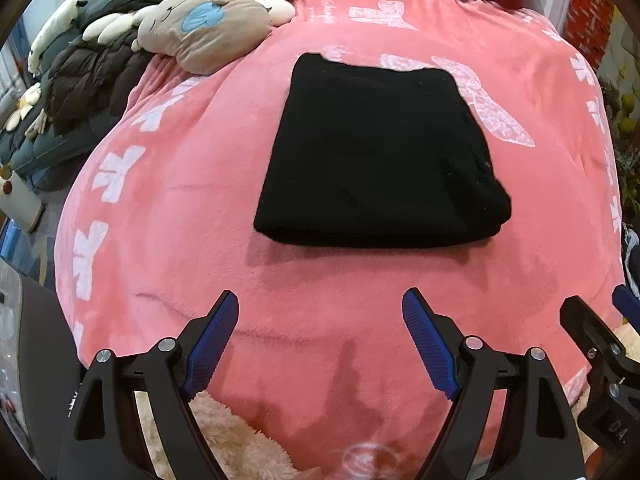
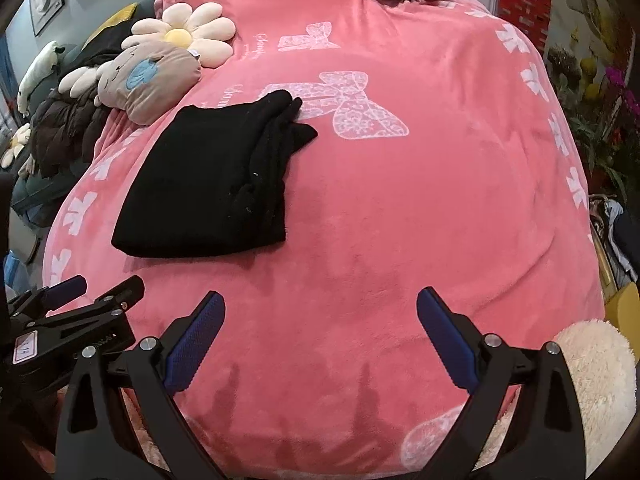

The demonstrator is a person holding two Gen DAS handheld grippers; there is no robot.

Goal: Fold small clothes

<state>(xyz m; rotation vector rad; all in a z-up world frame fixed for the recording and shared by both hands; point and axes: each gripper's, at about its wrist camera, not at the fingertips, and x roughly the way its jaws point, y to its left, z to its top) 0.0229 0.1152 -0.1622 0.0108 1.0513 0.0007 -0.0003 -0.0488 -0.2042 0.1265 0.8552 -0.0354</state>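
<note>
Over the near edge of the pink blanket point(image 1: 168, 200): left gripper point(image 1: 320, 320) jaws spread wide, blue pads bare, holding nothing, touching nothing. Right gripper point(image 2: 320, 316) likewise wide open and empty, above the blanket. The two sit side by side. Black garment point(image 1: 376, 152), folded into a thick rectangle, lies flat on the blanket ahead of the left gripper, well apart from both; from the right wrist it sits ahead and left point(image 2: 208, 180). Plush pillow point(image 1: 204, 28) beyond it.

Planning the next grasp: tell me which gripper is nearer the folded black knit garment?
Left. The left gripper faces the folded black knit garment squarely; the right gripper sits off to its right.
</note>
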